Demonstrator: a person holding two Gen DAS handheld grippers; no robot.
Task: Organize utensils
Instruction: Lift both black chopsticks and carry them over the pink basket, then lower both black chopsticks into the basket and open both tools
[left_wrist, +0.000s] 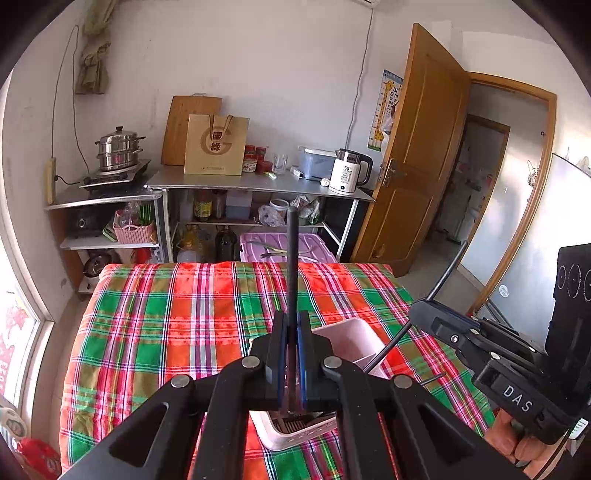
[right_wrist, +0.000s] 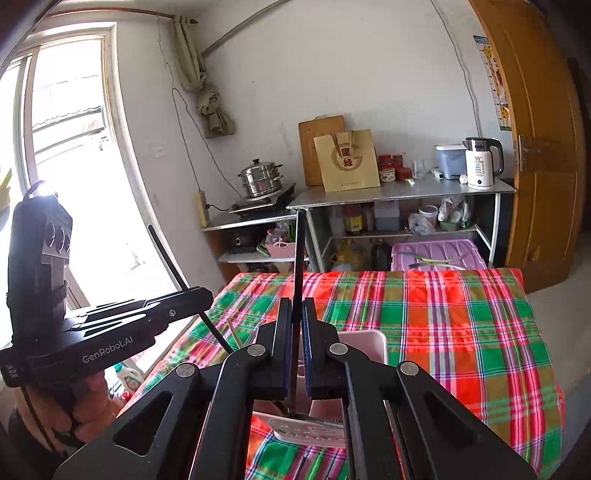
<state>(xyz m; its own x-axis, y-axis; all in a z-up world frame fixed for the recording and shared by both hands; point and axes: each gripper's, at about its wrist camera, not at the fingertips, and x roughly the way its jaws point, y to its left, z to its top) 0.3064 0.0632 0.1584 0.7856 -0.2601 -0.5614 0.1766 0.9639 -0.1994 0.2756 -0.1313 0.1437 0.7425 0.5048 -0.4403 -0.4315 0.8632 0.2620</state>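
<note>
Both grippers clenched on black chopsticks above the white holder (left_wrist: 351, 341) on plaid bench (left_wrist: 184, 314): left gripper (left_wrist: 291, 332) w/ one stick (left_wrist: 291, 258), right gripper (right_wrist: 293, 332) w/ another (right_wrist: 299, 258). Risk, likely: thin sticks pivot, miss holder.

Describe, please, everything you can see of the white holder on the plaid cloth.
The white holder looks like plastic, with a squared open top, an inner divider and slotted holes low on its near wall. It stands on the plaid cloth, largely hidden behind both hand-held grippers. The left hand-held gripper and right hand-held gripper each pinch a black chopstick above it. One chopstick's lower end enters the holder.
</note>
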